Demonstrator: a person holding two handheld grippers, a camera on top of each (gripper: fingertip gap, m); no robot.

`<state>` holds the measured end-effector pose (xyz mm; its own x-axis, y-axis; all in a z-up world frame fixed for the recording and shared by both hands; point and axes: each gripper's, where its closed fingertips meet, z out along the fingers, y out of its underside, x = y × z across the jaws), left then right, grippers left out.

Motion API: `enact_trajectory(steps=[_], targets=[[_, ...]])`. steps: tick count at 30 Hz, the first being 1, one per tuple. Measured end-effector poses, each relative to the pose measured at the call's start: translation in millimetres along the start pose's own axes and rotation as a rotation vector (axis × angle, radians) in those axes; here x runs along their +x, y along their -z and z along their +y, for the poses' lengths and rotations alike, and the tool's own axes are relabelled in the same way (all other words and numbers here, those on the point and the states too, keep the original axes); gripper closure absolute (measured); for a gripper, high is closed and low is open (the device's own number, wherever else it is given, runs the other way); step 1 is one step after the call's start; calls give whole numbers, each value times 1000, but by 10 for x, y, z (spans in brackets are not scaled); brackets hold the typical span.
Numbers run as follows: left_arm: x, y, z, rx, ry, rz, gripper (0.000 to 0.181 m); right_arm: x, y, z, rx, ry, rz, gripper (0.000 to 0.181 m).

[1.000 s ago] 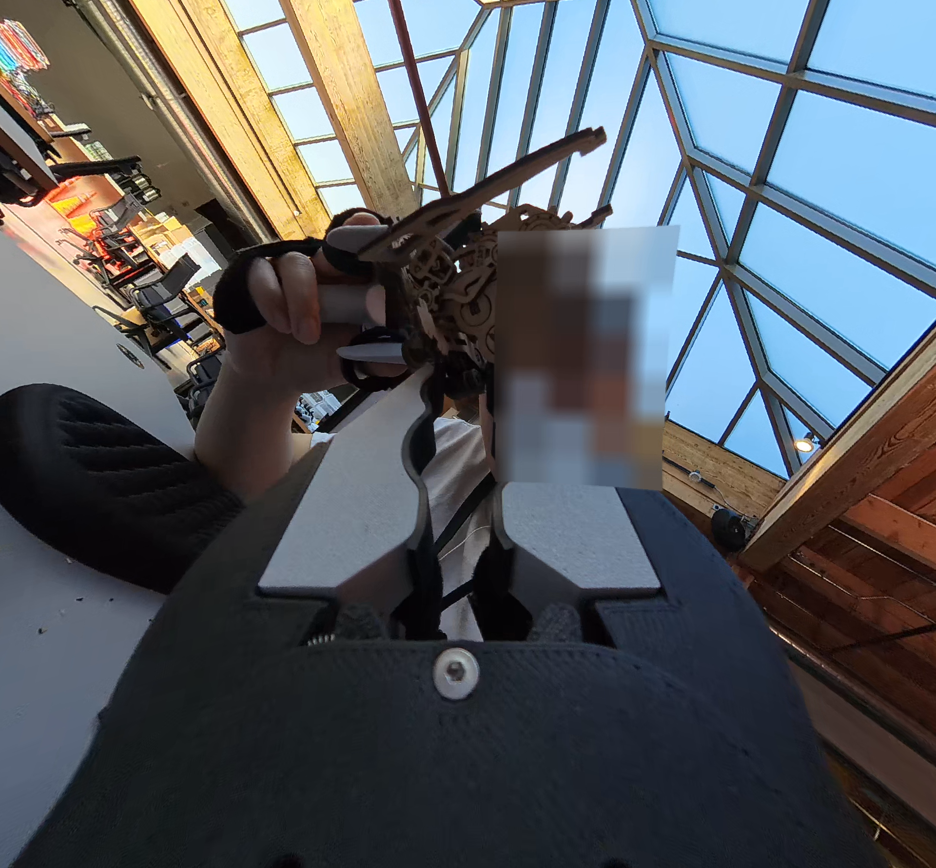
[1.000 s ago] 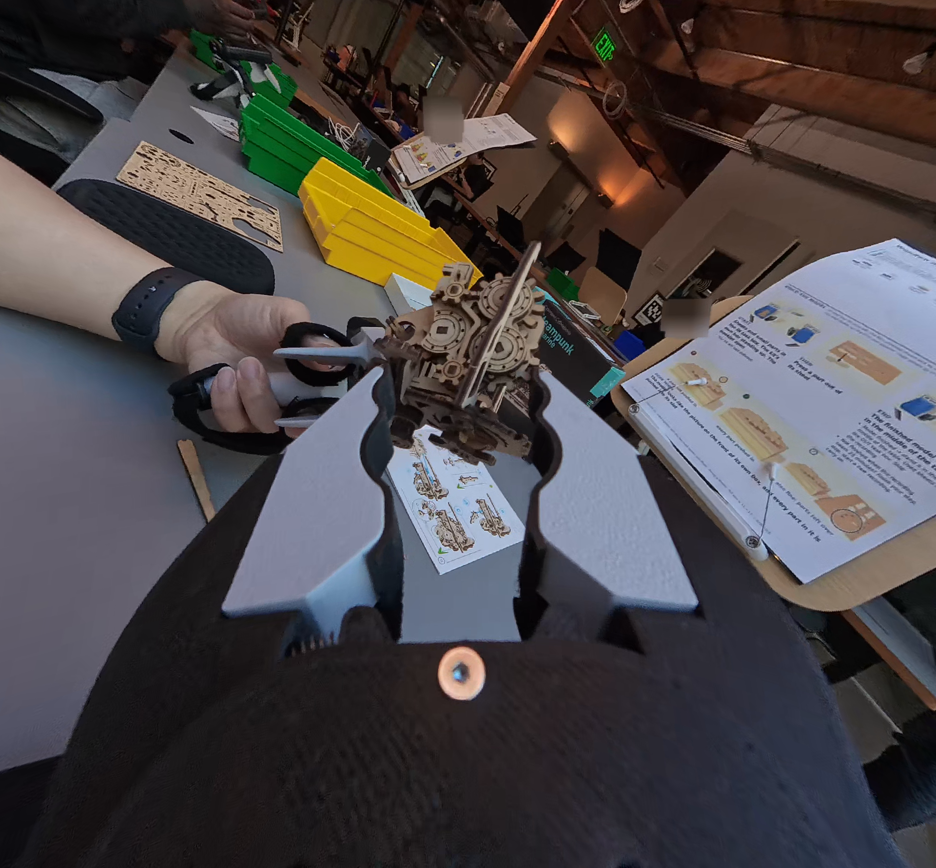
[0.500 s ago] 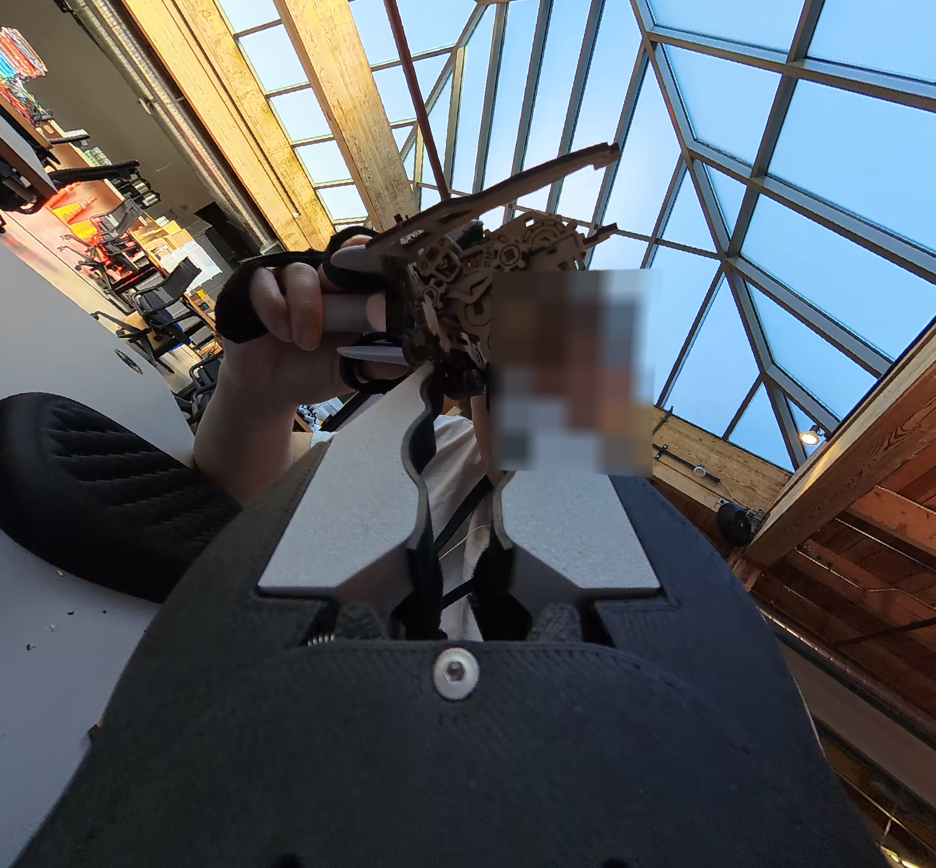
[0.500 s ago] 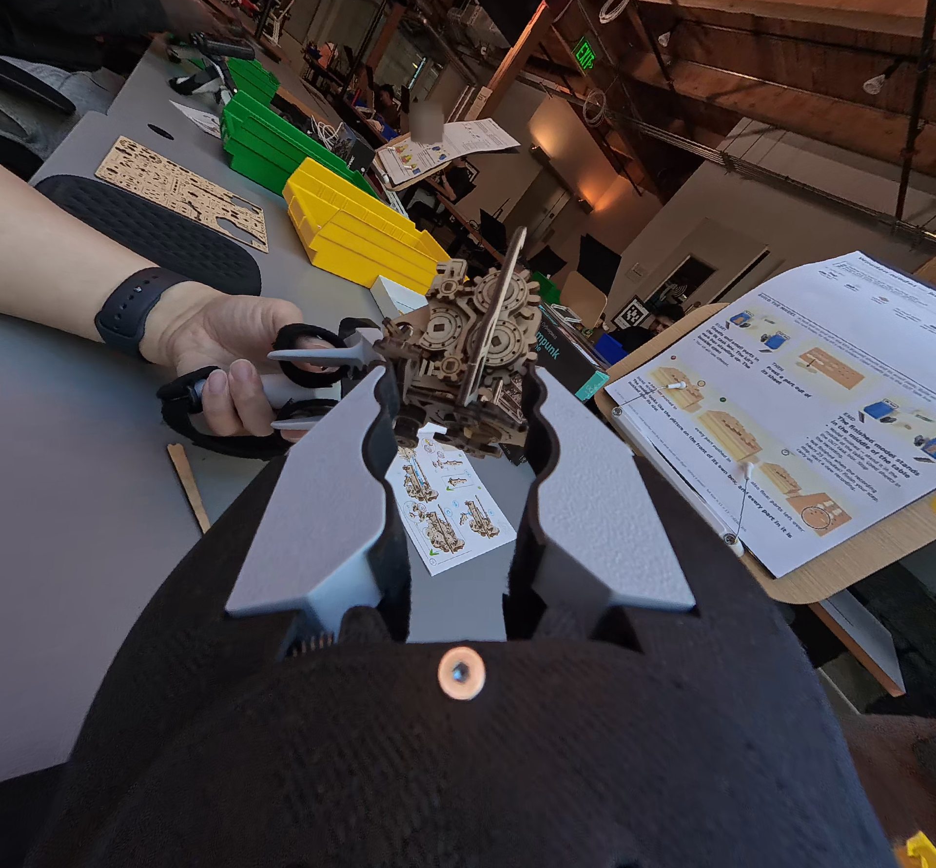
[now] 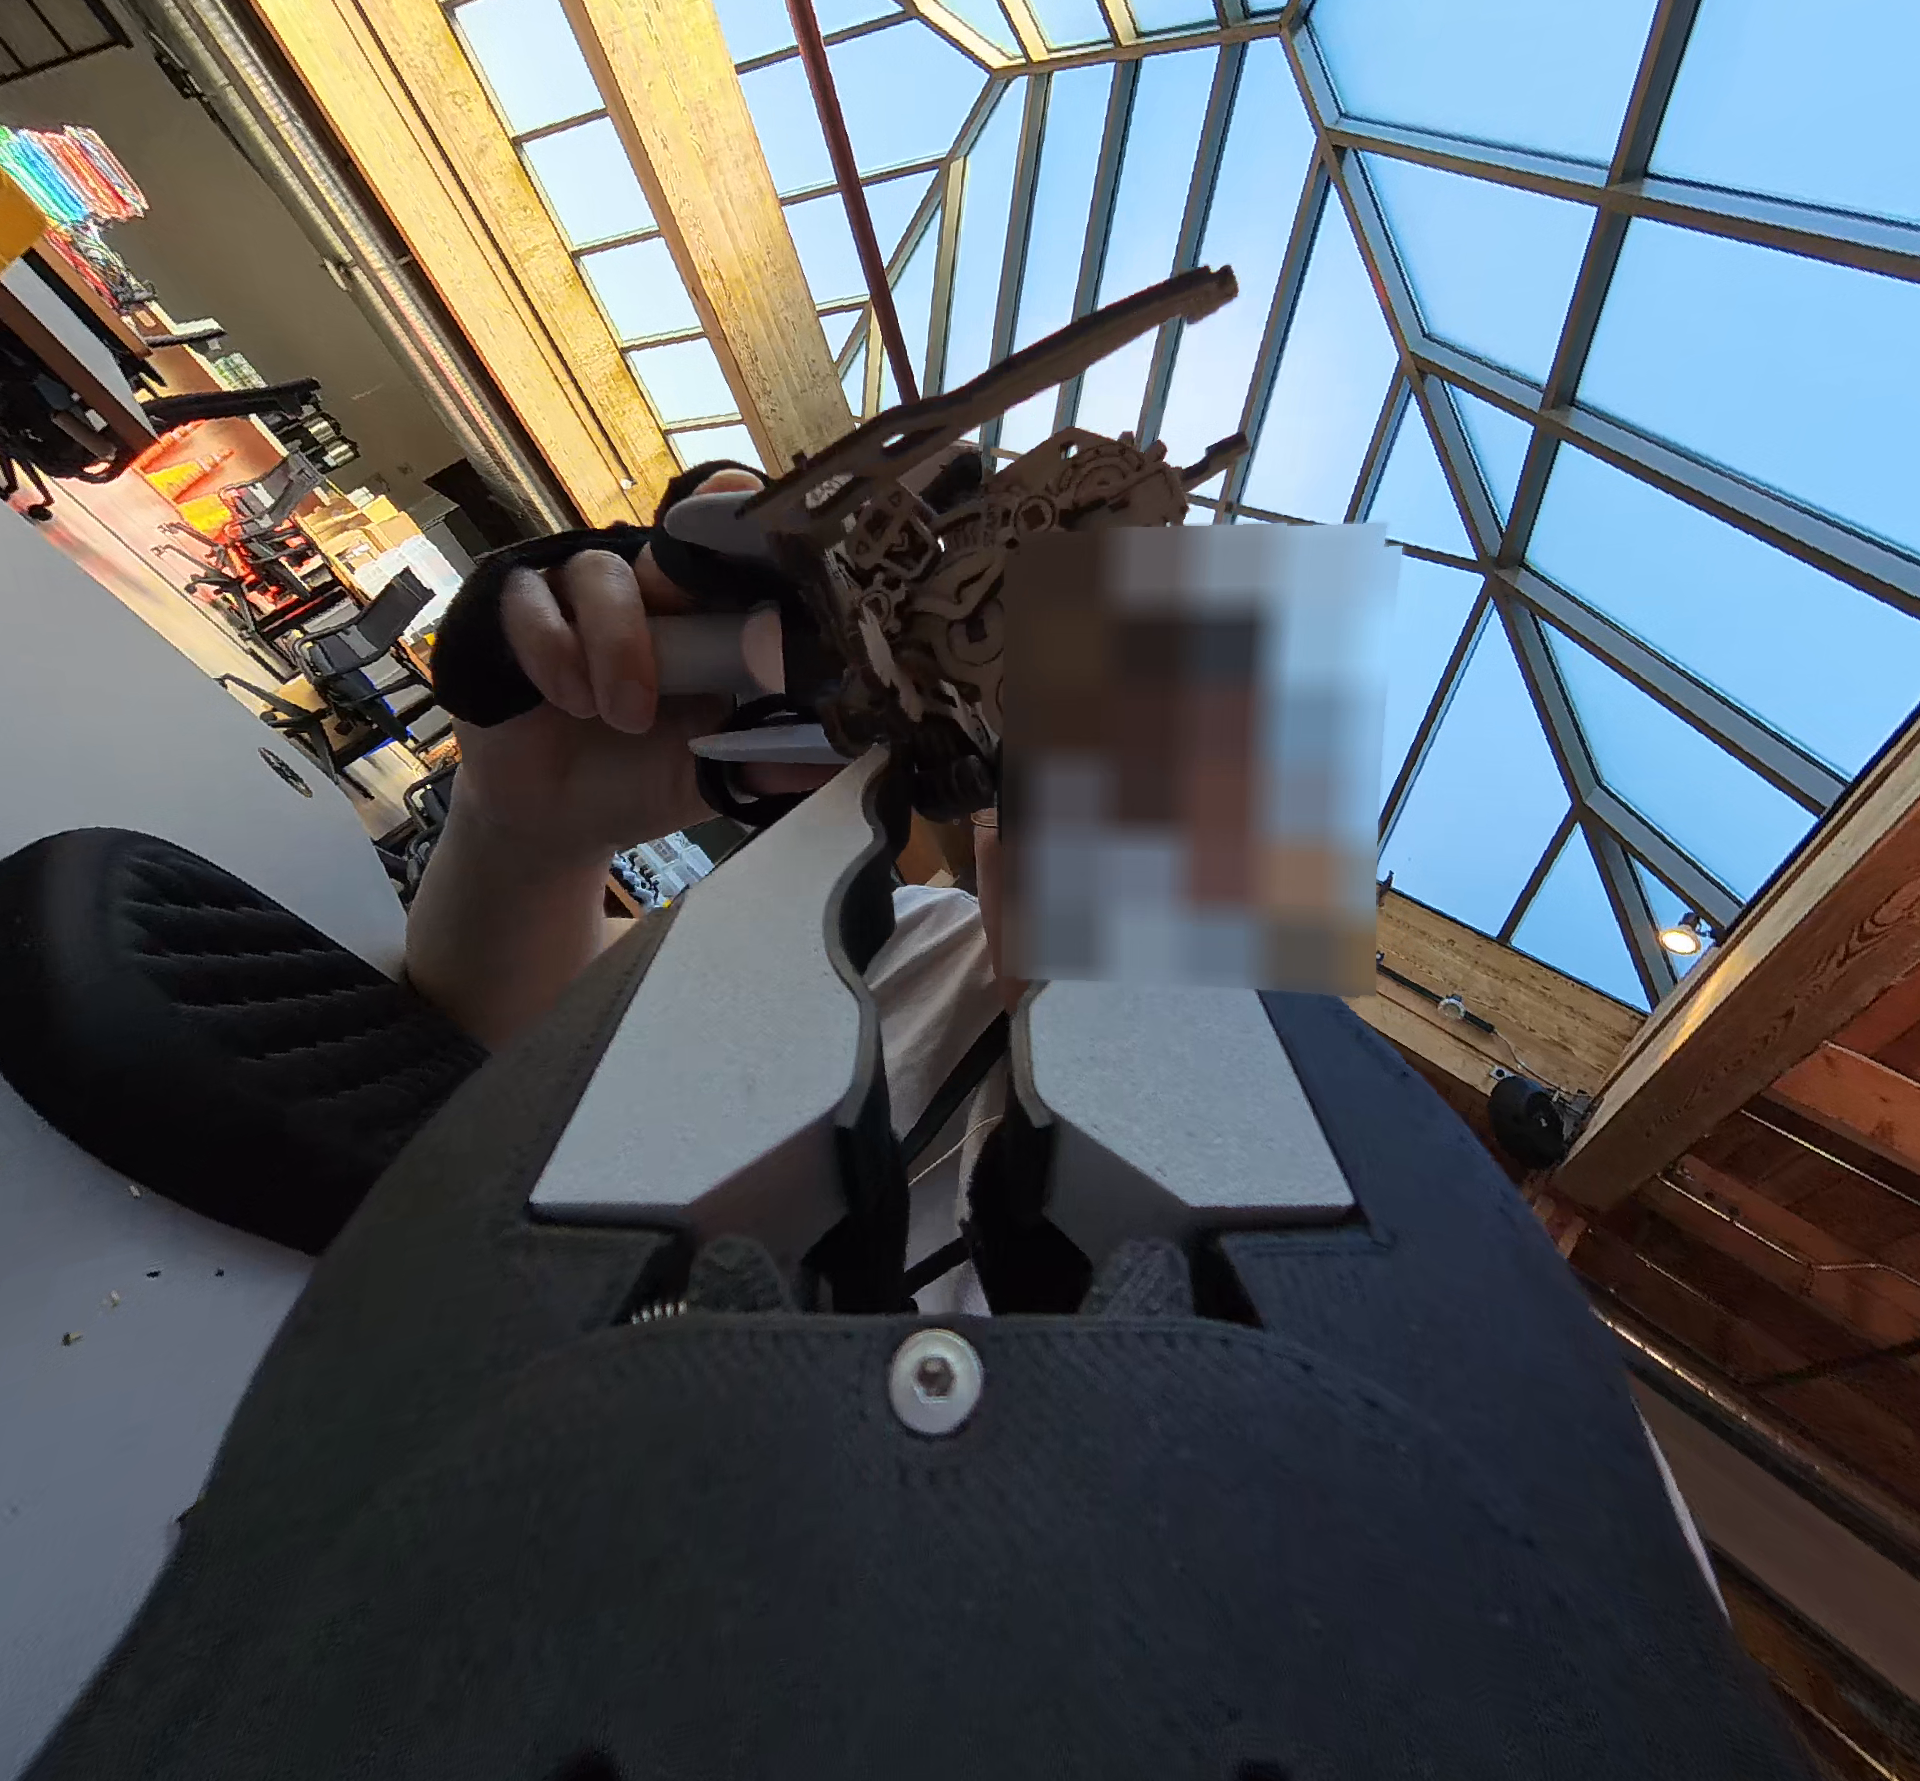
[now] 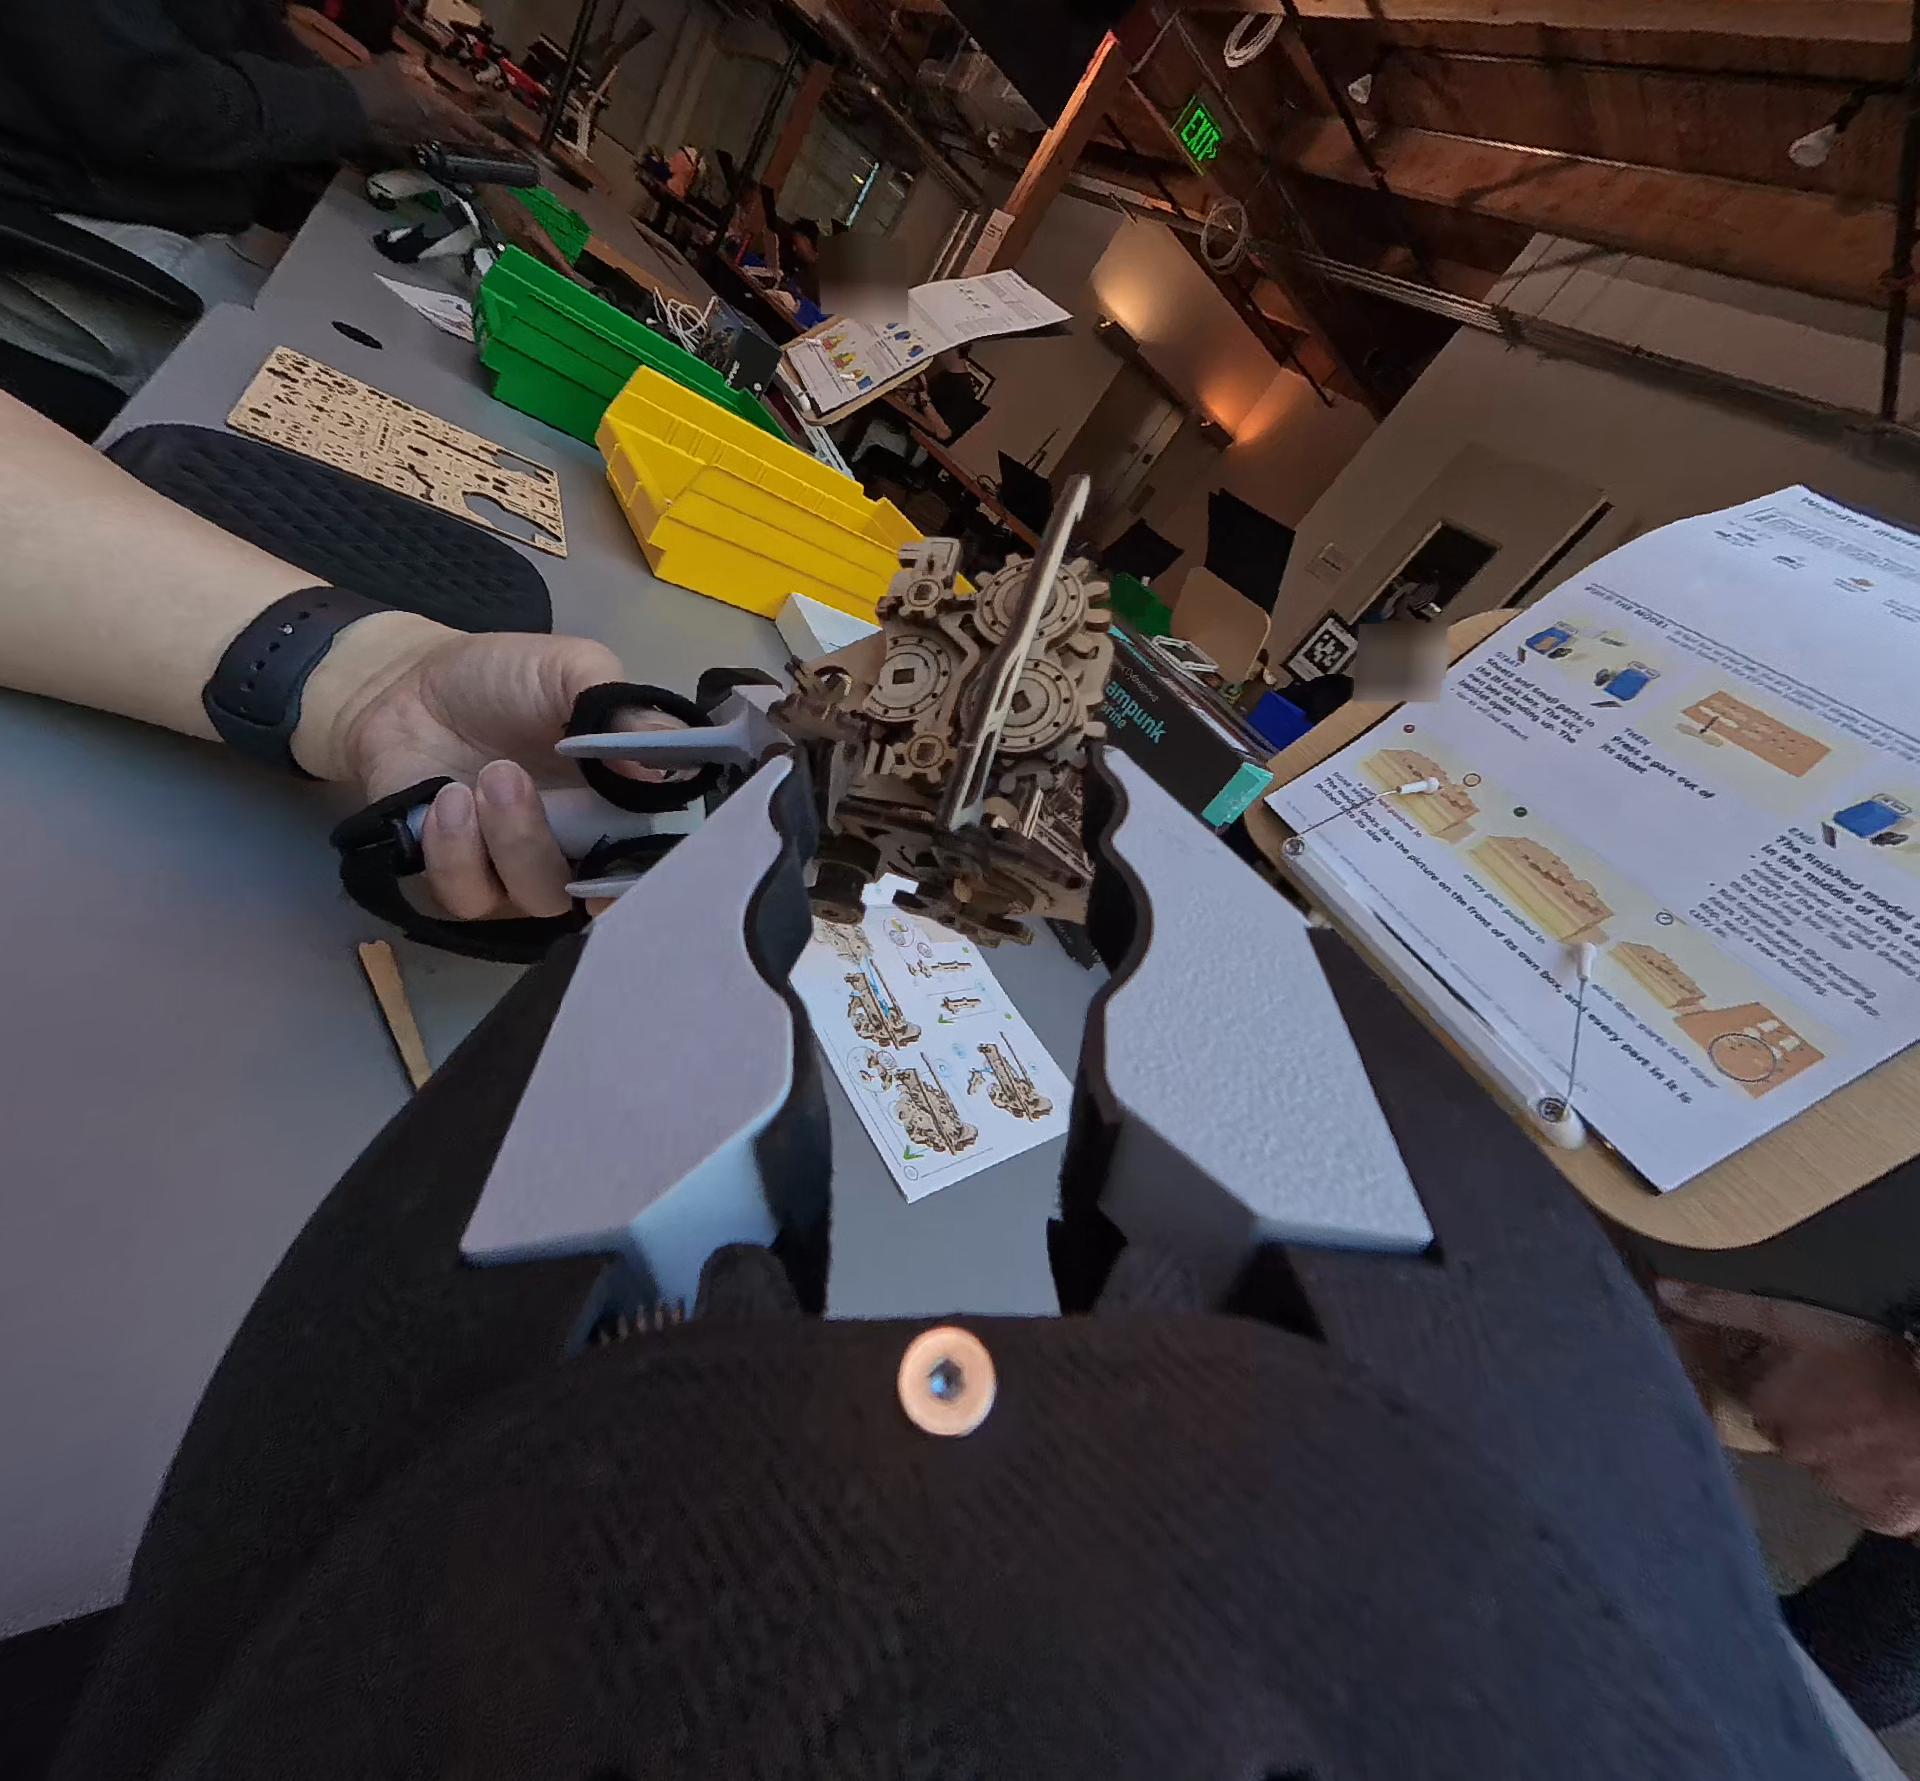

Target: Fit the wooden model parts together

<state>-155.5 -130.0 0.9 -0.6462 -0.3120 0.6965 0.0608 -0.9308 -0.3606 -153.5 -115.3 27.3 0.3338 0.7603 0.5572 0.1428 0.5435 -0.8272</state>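
Right gripper [image 6: 945,796] is clamping the wooden model [image 6: 966,723] between both fingers, holding it up in the air above the table [image 6: 156,1004], over a printed leaflet [image 6: 935,1056] lying mid-table. A flat wooden strip [image 6: 1029,630] is sticking up out of the model at a tilt. A hand [image 6: 457,744] wearing a dark wristband is reaching in from the left edge, holding a grey scissor-like tool [image 6: 644,744] with black loops, tips touching the model's left side. Left gripper [image 5: 935,786] is pointing up at the skylight, fingers sitting close with a thin gap; tips are partly hidden beside the model's underside, so cannot tell if it is gripping anything. Yellow bins [image 6: 727,505] and green bins [image 6: 561,349] are sitting toward the far edge, a cut-out parts sheet [image 6: 395,443] is lying on a black mat [image 6: 343,536] at the far left, and a wooden stick [image 6: 395,1004] is lying nearer. An instruction page [image 6: 1662,796] is resting on a board off the right edge.
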Motion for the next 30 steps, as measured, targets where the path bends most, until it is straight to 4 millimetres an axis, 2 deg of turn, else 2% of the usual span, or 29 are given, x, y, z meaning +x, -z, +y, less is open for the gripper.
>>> enact_trajectory(steps=[8, 10, 14, 21, 24, 27, 30], targets=[[-25, 12, -63, 62, 18, 4, 168, 73, 19, 76, -49, -84, -26, 132], [11, 23, -99, 79, 4, 15, 168, 68, 21, 100, -70, -88, -29, 138], [38, 13, -86, 60, -20, 8, 167, 76, 24, 65, -60, -47, -6, 137], [38, -12, -34, 28, -11, 13, 167, 0, 42, 23, -49, 70, -20, 144], [28, 2, -49, 33, -14, 2, 167, 11, 42, 57, -58, 51, -31, 144], [17, 9, -43, 30, -4, -2, 167, 84, 58, 27, -32, 56, 2, 125], [-2, -24, 27, -7, 13, -3, 167, 17, 72, -43, 15, 58, -48, 116]])
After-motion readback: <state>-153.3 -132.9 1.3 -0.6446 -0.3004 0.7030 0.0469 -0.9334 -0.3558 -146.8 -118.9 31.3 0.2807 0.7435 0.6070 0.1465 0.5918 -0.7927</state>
